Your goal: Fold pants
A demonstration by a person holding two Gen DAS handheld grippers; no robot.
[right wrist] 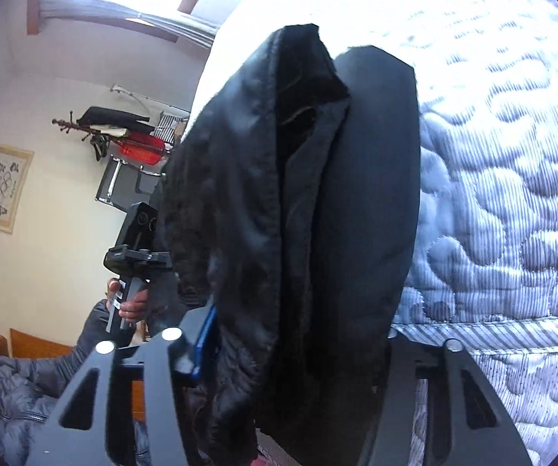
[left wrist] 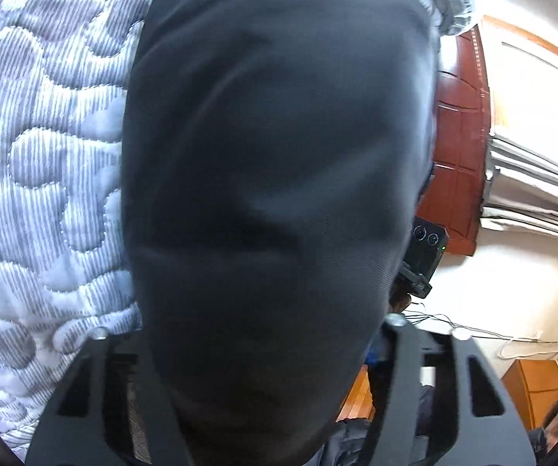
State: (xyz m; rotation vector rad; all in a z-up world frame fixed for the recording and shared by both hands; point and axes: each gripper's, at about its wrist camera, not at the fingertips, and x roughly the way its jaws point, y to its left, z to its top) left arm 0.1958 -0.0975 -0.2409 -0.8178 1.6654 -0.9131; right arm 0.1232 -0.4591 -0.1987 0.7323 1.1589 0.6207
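Two grippers, left gripper (left wrist: 275,400), right gripper (right wrist: 290,396), clamping black pants (right wrist: 310,202), quilted mattress (left wrist: 46,155) behind

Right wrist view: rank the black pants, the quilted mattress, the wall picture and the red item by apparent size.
1. black pants, close to the camera, so unsure against the next
2. quilted mattress
3. wall picture
4. red item

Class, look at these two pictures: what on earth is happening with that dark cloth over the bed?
A person holds a tool in each hand, and both grip the dark pants, lifted above the quilted mattress. The left tool has cloth bunched between its fingers; the right tool pinches the hanging fabric. The fold is not yet laid down.
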